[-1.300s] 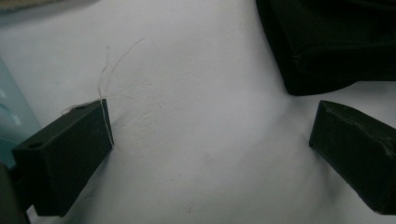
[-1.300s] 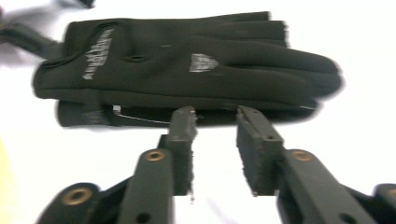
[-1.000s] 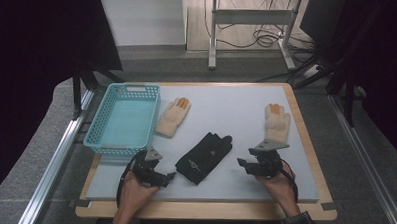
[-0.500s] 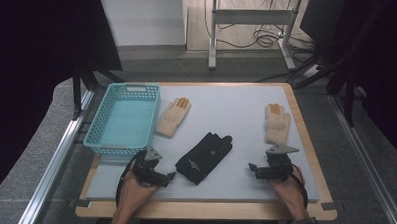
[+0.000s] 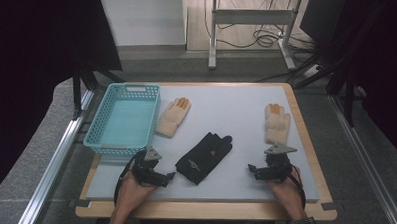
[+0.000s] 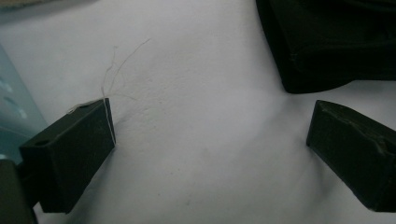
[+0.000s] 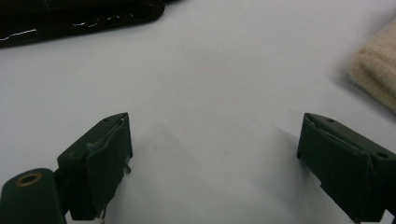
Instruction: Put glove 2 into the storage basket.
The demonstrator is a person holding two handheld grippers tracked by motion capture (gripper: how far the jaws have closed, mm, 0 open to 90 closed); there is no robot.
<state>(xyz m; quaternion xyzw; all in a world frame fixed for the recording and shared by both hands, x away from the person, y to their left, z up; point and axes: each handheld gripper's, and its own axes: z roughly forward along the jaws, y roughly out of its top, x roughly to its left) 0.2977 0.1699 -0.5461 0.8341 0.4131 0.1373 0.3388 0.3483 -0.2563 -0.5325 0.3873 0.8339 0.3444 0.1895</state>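
We see the black glove [image 5: 204, 157] lying at lower centre of the counter [image 5: 226, 105], between the left gripper [image 5: 168, 176] and right gripper [image 5: 251, 169], both spread and empty; approaching low, either could shove it aside.

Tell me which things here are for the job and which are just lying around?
For the job:
black glove, nearest both open grippers
left gripper
right gripper

Probably just lying about for now:
beige glove by the basket
beige glove at the right
blue basket
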